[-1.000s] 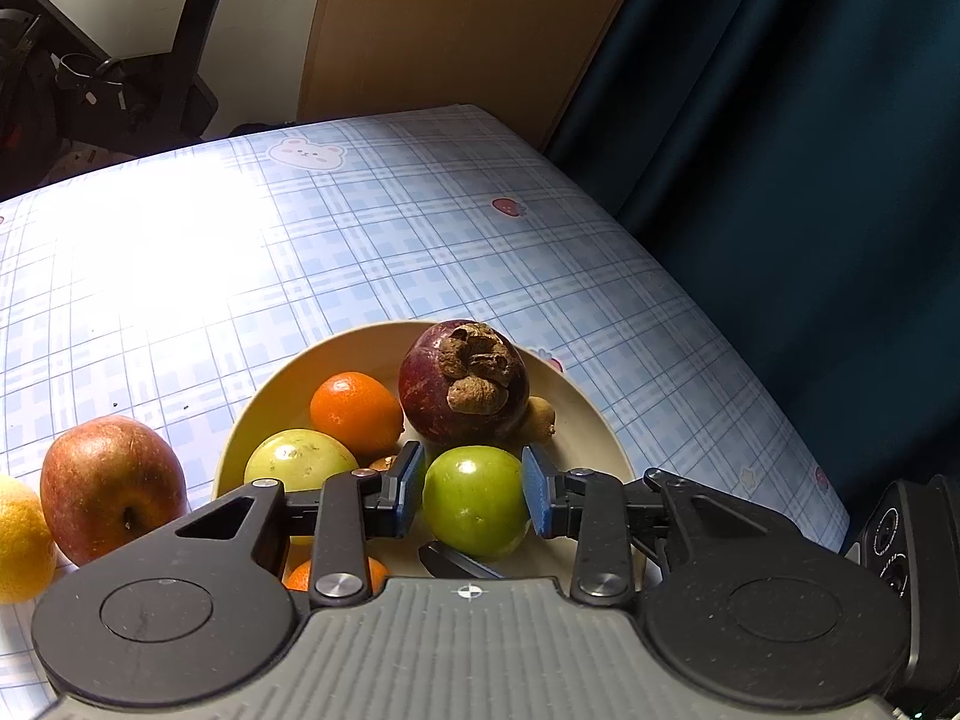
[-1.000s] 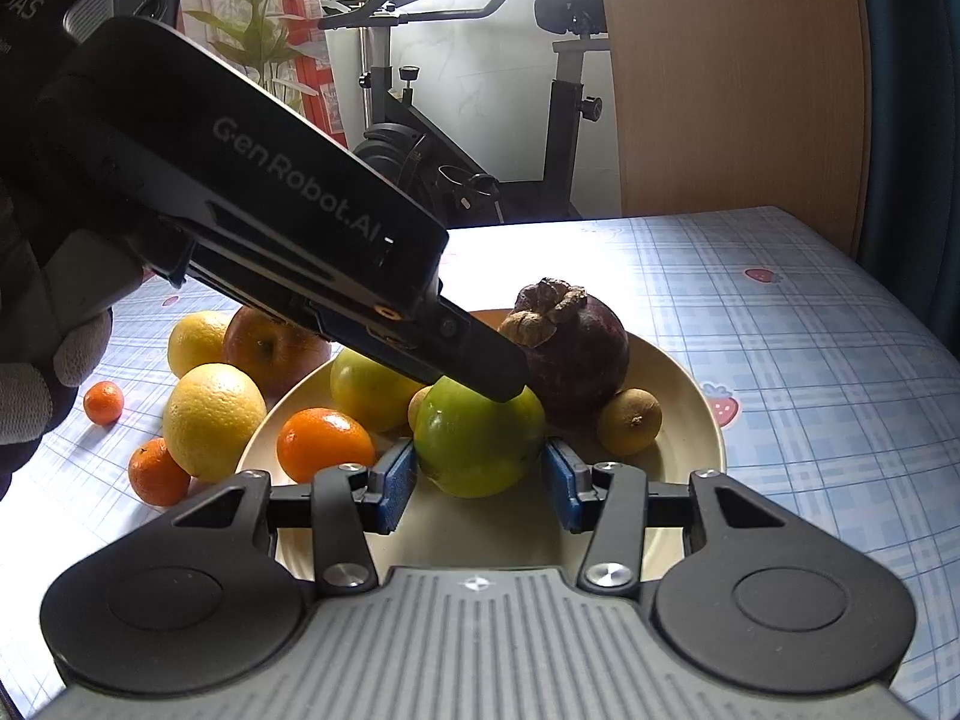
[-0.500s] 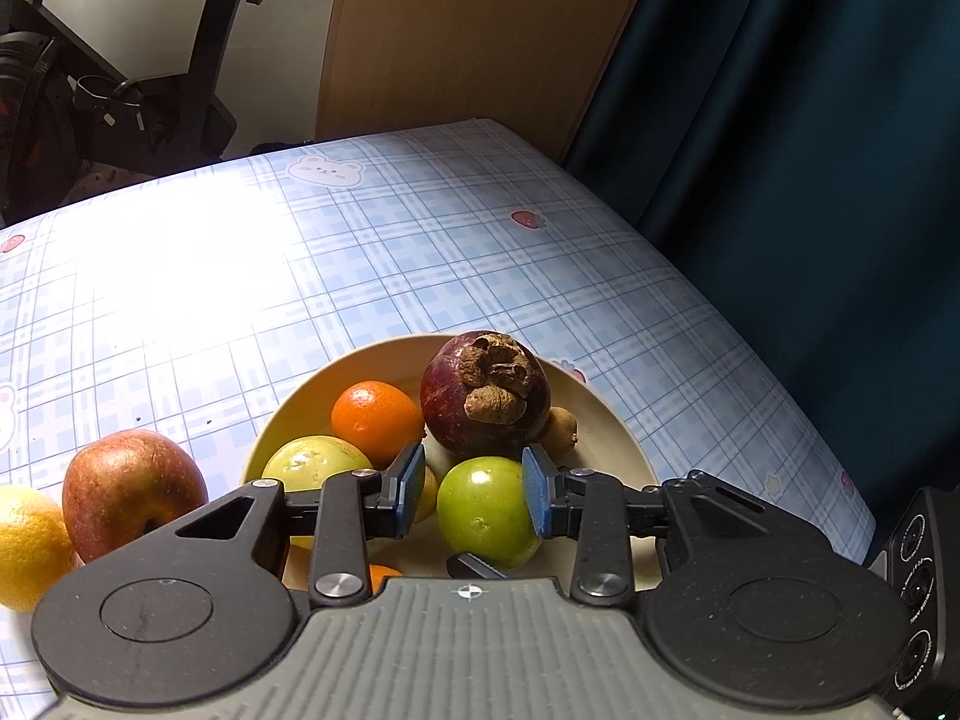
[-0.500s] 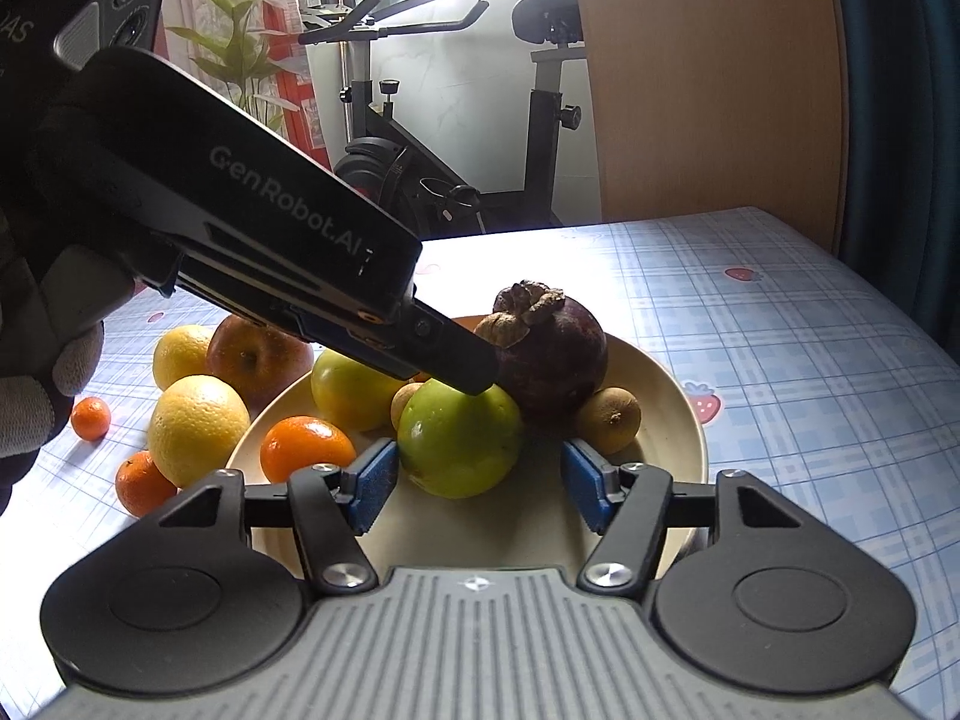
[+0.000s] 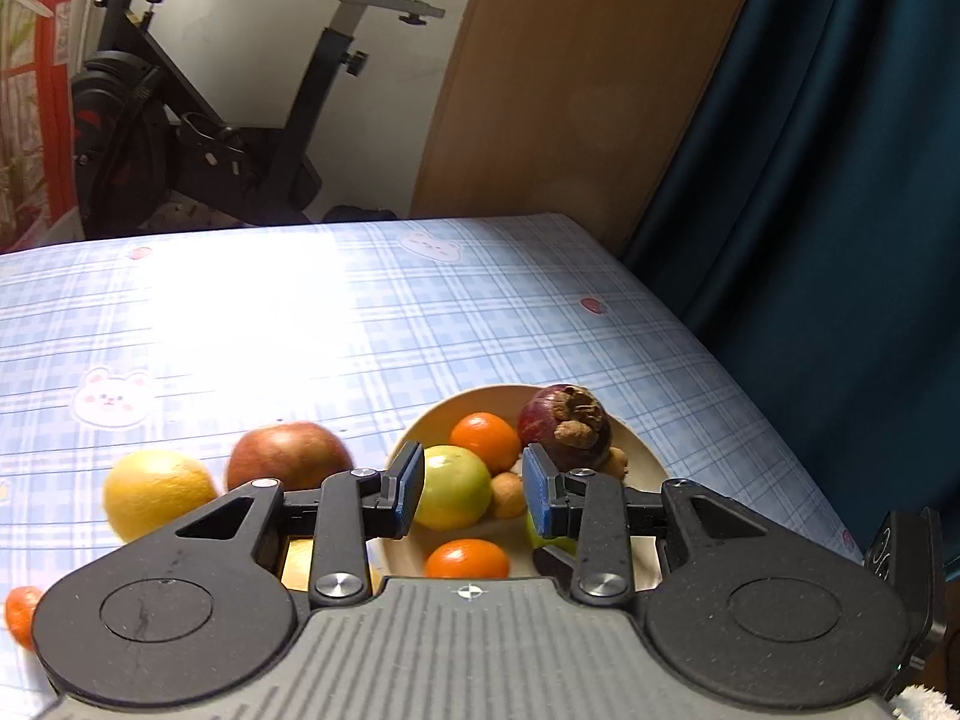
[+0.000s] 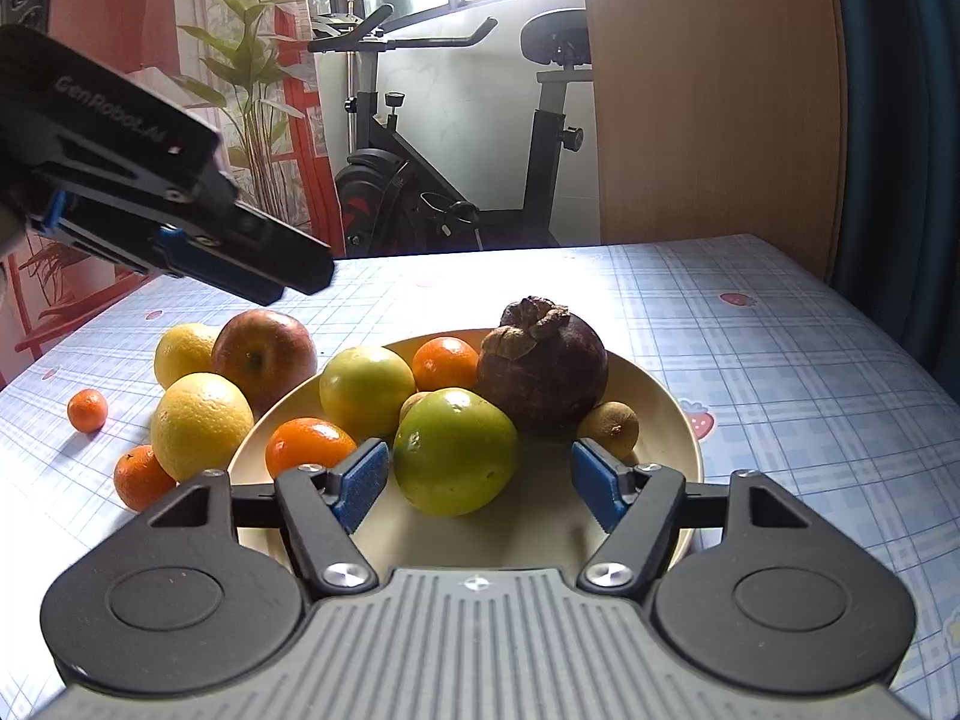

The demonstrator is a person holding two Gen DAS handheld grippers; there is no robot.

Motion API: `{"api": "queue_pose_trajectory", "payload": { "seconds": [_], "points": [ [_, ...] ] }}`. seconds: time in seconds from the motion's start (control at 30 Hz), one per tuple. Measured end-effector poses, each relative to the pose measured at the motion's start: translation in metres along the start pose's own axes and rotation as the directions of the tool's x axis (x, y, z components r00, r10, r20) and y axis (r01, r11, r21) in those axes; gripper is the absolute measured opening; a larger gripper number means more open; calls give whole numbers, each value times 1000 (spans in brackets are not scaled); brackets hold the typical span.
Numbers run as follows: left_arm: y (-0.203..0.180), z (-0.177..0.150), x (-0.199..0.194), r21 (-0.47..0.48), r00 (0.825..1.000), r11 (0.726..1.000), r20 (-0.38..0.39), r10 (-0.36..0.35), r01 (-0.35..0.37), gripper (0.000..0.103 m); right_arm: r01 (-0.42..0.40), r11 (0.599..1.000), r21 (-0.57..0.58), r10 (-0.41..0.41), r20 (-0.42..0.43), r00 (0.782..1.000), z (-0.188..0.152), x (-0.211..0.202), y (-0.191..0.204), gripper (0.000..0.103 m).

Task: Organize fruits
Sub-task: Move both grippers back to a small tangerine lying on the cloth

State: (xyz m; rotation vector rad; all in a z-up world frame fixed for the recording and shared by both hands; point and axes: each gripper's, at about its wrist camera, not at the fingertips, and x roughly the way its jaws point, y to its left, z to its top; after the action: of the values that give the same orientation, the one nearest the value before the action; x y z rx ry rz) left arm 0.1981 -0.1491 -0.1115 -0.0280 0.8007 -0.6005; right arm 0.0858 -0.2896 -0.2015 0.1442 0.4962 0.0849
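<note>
A beige bowl (image 6: pixel 672 414) holds a green apple (image 6: pixel 455 451), a yellow-green fruit (image 6: pixel 366 383), a dark mangosteen (image 6: pixel 543 366), two oranges (image 6: pixel 444 361) and small brown fruits (image 6: pixel 609 427). My right gripper (image 6: pixel 477 483) is open, its jaws wide on either side of the green apple, not touching it. My left gripper (image 5: pixel 471 492) is open and empty, raised above the bowl (image 5: pixel 642 456); it shows at upper left in the right wrist view (image 6: pixel 282 276). A red apple (image 6: pixel 264 354), two lemons (image 6: pixel 198 423) and two small oranges (image 6: pixel 141 476) lie on the table left of the bowl.
The table has a blue checked cloth (image 6: pixel 780 372). Its right edge runs along a dark blue curtain (image 5: pixel 840 210). An exercise bike (image 6: pixel 456 180) and a wooden panel (image 6: pixel 708 90) stand behind the far edge.
My right gripper has opened and let go of the green apple, which rests in the bowl. My left gripper has lifted up and back to the left, away from the apple.
</note>
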Motion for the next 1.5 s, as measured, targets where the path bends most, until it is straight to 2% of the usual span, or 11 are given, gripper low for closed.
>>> {"api": "queue_pose_trajectory", "payload": {
  "seconds": [0.1, 0.17, 0.3, 0.4, 0.5, 0.7, 0.87, 1.1, 1.23, 1.5],
  "points": [
    [27, -18, -30, -55, 997, 997, 58, 53, -50, 40, -1, 1000, -5, 1, 15, 1000, -1, -2, 1, 71],
    [48, -28, -50, -94, 990, 990, 80, 116, -108, 40, 3, 1000, -6, -3, 30, 1000, -2, -5, 2, 72],
    [89, -43, -83, -198, 967, 957, 103, 234, -211, 40, 30, 999, -14, -28, 88, 996, -4, -14, 4, 75],
    [110, -47, -101, -260, 949, 932, 121, 291, -253, 40, 44, 999, -31, -41, 102, 994, -4, -16, 7, 75],
    [122, -51, -114, -277, 935, 918, 132, 330, -285, 40, 60, 998, -31, -56, 103, 993, -5, -17, 12, 75],
    [141, -50, -129, -299, 923, 901, 124, 365, -316, 40, 22, 999, -26, -19, 106, 994, -3, -26, 41, 75],
    [147, -55, -141, -299, 901, 885, 139, 411, -358, 40, -46, 996, -73, 55, 129, 990, 9, -33, 77, 75],
    [151, -64, -147, -286, 885, 873, 136, 444, -394, 40, -175, 979, -102, 177, 4, 984, 9, -19, 122, 69],
    [159, -70, -147, -298, 885, 871, 138, 444, -390, 41, -211, 973, -94, 204, -78, 976, 2, -5, 136, 59],
    [165, -80, -149, -326, 893, 871, 139, 429, -368, 41, -197, 979, -45, 189, -146, 971, 3, 15, 146, 56]
  ]
}}
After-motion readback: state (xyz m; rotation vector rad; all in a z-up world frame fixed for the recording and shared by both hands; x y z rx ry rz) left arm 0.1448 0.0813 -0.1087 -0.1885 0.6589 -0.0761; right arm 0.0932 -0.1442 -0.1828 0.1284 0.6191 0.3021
